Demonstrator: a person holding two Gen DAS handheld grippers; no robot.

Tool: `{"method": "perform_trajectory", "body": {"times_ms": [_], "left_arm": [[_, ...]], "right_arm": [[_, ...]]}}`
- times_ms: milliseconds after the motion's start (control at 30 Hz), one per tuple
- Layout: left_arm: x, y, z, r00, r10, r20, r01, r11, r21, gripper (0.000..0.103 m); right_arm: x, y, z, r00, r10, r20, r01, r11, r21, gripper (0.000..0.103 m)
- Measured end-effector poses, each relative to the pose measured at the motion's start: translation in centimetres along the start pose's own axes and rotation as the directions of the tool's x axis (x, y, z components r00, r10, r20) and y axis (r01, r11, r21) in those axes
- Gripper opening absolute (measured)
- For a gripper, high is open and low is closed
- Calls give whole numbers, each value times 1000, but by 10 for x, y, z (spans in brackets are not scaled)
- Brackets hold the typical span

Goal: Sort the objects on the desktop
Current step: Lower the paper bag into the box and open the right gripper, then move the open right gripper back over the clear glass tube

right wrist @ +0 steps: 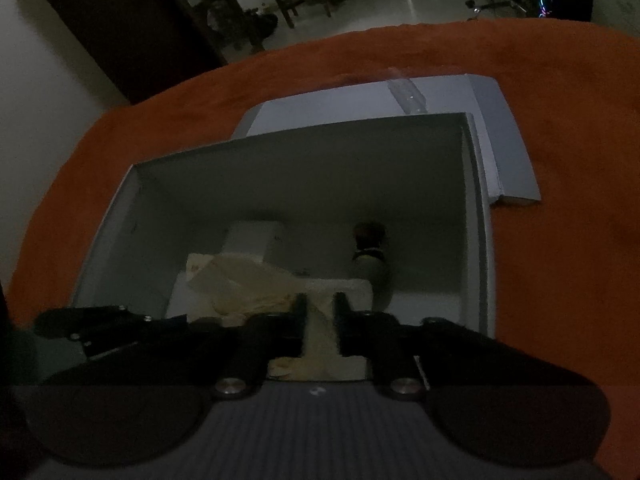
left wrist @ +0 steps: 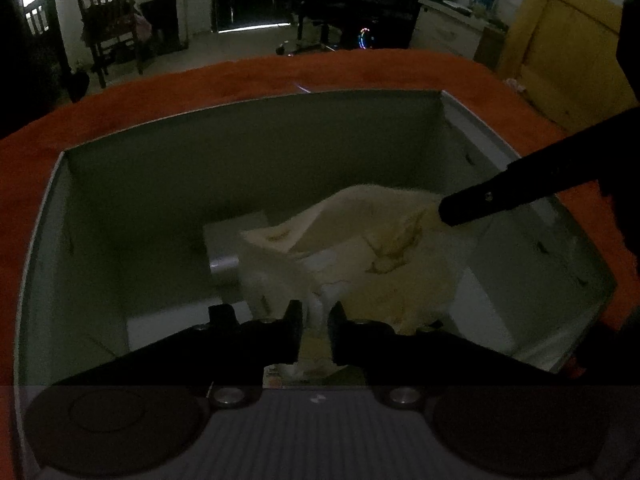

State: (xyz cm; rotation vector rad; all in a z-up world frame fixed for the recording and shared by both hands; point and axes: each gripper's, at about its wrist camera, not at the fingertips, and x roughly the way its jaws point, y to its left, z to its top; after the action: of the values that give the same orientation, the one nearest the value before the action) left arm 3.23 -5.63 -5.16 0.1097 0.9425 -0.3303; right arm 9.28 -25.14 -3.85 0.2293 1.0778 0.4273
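An open grey box (left wrist: 240, 160) (right wrist: 300, 168) stands on the orange tablecloth (left wrist: 200, 84). Inside it lies a crumpled cream cloth (left wrist: 384, 240) (right wrist: 240, 280), spread over white boxes. My left gripper (left wrist: 315, 308) reaches into the box at the near side. Its jaws stand slightly apart, with a fold of the cloth lying loose between them. My right gripper (right wrist: 322, 300) is likewise a little open, with a strip of the same cloth in its gap. In the left wrist view, one right finger (left wrist: 472, 208) touches the cloth's far right edge.
A small white box (left wrist: 232, 236) (right wrist: 252, 240) sits toward the back of the grey box. A small dark-topped item (right wrist: 370, 256) stands at the back right. The grey lid (right wrist: 504, 140) lies behind and to the right. Chairs and furniture stand beyond the table.
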Motion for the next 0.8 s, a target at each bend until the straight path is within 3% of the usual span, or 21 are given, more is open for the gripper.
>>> {"method": "perform_trajectory", "body": {"times_ms": [67,233,300,533,800], "left_arm": [[-3,0,1,1000,13,18,-13,1000,-6,54],[-9,-1,3,999,2,54,-2,1000,-12,57],[-12,-1,4,997,-1,71,1,1000,-8,69],[-21,5,10,994,-6,112,11,999,-47,70],[-25,13,18,991,-10,131,22,996,-89,70]], "right_arm": [[-1,-2,0,1000,9,5,-9,1000,12,37],[-6,-10,2,999,43,30,-44,998,45,40],[-7,-13,2,998,48,43,-51,997,66,41],[-10,-11,3,996,83,31,-84,994,64,46],[-10,-10,0,998,55,25,-57,997,61,47]]}}
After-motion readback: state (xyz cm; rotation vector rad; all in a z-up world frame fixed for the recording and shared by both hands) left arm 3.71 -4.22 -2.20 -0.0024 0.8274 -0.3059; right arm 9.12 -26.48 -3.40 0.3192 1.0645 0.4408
